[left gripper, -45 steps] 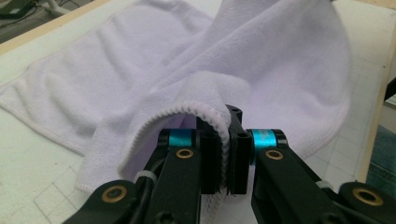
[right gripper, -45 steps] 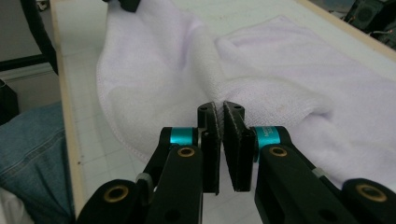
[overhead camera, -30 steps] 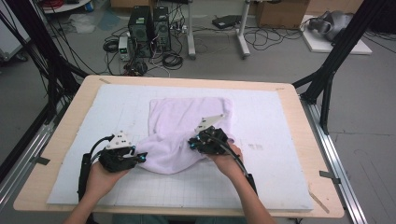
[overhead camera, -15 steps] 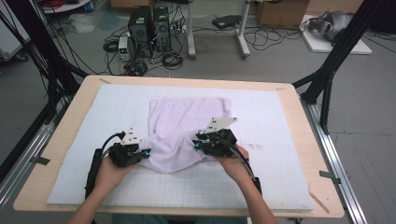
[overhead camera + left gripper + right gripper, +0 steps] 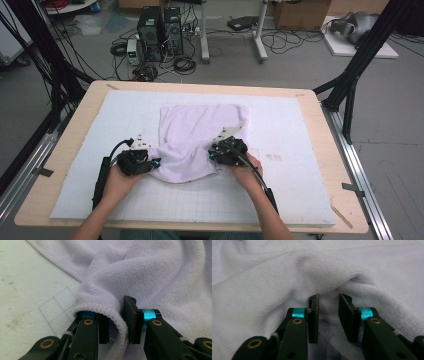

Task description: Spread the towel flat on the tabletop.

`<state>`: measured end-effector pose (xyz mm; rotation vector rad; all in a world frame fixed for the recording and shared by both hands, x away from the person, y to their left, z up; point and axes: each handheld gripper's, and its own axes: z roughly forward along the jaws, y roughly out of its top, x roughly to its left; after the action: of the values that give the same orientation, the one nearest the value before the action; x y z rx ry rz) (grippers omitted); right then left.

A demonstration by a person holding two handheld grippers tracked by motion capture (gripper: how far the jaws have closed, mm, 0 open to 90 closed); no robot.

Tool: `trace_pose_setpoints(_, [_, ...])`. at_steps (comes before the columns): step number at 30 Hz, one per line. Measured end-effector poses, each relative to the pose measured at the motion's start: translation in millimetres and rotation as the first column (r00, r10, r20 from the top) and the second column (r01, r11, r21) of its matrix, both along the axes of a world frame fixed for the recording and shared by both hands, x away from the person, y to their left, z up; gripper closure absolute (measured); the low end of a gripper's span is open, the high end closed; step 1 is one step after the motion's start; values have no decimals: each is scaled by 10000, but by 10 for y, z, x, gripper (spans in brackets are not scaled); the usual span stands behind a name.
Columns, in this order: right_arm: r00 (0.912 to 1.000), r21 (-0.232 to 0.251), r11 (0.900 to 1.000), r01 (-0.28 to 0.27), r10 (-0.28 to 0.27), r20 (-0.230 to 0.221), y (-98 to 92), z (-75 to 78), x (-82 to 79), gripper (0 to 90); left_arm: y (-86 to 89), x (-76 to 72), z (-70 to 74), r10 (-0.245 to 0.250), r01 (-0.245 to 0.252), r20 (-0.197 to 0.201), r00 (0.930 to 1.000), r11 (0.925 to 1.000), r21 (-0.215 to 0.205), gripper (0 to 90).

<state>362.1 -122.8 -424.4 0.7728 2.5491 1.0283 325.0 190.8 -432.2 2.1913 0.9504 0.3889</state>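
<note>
The left gripper (image 5: 150,164) sits at the near left corner of the lilac towel (image 5: 200,132), its jaws parted with a narrow gap; in the left gripper view the hemmed edge (image 5: 117,322) of the towel loops through that gap, lying against one pad but not pinched by both, and the jaws have just been opening a little with the hem between them. The right gripper (image 5: 214,152) stands at the near right corner, about level with the left one, and its jaws are likewise slightly apart and have just been closing; in the right gripper view a raised fold (image 5: 328,302) of cloth fills the space between and beyond the pads, with no firm pinch to be seen. So the towel lies straight ahead of both grippers, away from the person, and each hand is nearest its own corner, which suggests the next move needs both to clamp before any lift or fold. The near edge is bunched and rumpled between the two grippers, sagging toward the person; farther off the cloth spreads flatter, its long side running away across the white gridded mat (image 5: 300,150) on the wooden table (image 5: 325,115). The terry pile looks soft, thick and limp.
</note>
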Motion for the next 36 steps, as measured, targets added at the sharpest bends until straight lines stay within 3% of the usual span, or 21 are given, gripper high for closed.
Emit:
trace_pose_setpoints(2, [9999, -95, 9999, -106, 105, -59, 39, -24, 10, 850, 0, 0, 1, -119, 119, -28, 9999, 9999, -96, 809])
trace_pose_setpoints(5, [9996, -95, 9996, -253, 252, -151, 22, -14, 7, 899, 5, -31, 23, -205, 205, 64, 9998, 9997, -115, 863])
trace_pose_setpoints(7, [9991, 99, 9996, -280, 283, -328, -39, 20, -6, 900, 20, -50, 45, -201, 203, 183, 9996, 9997, -150, 870])
trace_pose_setpoints(13, [9988, 107, 9988, -472, 471, 124, -230, 173, -173, 900, 83, -105, 110, -80, 95, 451, 9990, 9994, -338, 873])
trace_pose_setpoints(19, [9986, 690, 9965, -462, 444, 275, -446, 309, -298, 900, 167, -126, 148, 212, -180, 587, 9980, 9983, -558, 874])
trace_pose_setpoints(22, [9977, 1151, 9914, -623, 587, 348, -510, 398, -378, 900, 189, -177, 199, 136, -91, 719, 9973, 9979, -635, 874])
trace_pose_setpoints(31, [9864, 1415, 9815, -1290, 1124, 1201, -583, 748, -700, 900, 81, -394, 419, -529, 645, 1212, 9912, 9935, -934, 874])
trace_pose_setpoints(34, [9845, 1429, 9805, -1351, 1165, 1314, -600, 847, -745, 900, 31, -412, 433, -748, 845, 1372, 9877, 9942, -660, 874])
trace_pose_setpoints(36, [9846, 1339, 9803, -1455, 1301, 1168, -546, 828, -713, 899, 45, -388, 386, -682, 753, 1243, 9899, 9957, -534, 874])
